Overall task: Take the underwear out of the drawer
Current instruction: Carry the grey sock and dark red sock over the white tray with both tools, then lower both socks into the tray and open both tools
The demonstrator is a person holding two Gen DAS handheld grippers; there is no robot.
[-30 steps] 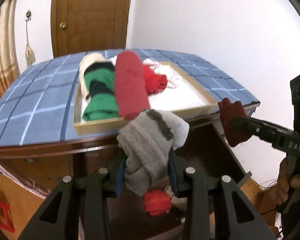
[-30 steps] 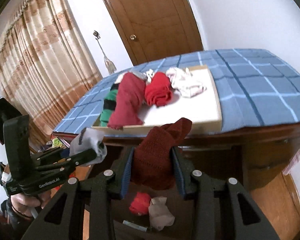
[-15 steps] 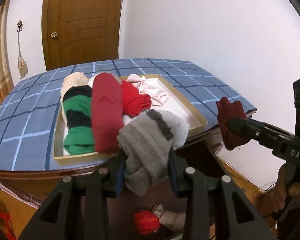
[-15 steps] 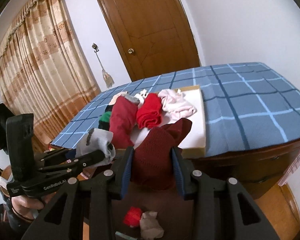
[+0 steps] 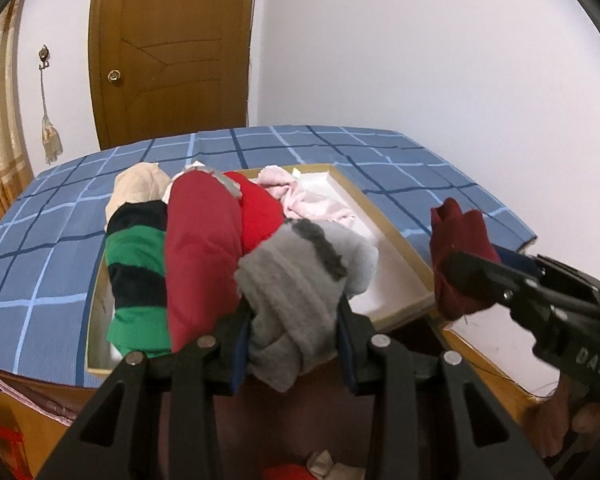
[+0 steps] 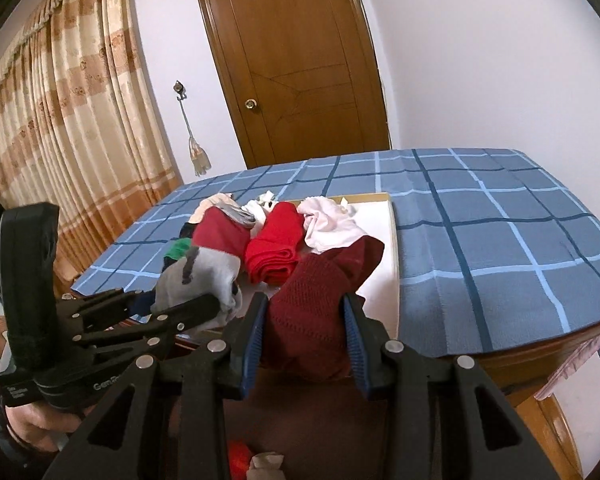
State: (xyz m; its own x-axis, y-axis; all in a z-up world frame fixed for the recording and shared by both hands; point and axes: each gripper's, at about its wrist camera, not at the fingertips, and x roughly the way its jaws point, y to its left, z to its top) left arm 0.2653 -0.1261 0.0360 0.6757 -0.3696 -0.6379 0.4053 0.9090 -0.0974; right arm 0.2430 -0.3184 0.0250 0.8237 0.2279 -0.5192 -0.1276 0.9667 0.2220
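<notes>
Above tray (image 5: 396, 236) on blue cloth: my left gripper (image 5: 296, 340) clamped on grey bundle (image 5: 304, 280), right gripper (image 6: 306, 340) clamped on maroon bundle (image 6: 320, 292). I'd lower both onto bare white floor (right of red roll (image 6: 276, 256)) before releasing.

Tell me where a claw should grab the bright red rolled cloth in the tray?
Probably across the middle of the bright red rolled cloth, coming straight down from above. It lies lengthwise in the shallow wooden tray with the dark red folded cloth tight against one side, so its top is the open face.
</notes>
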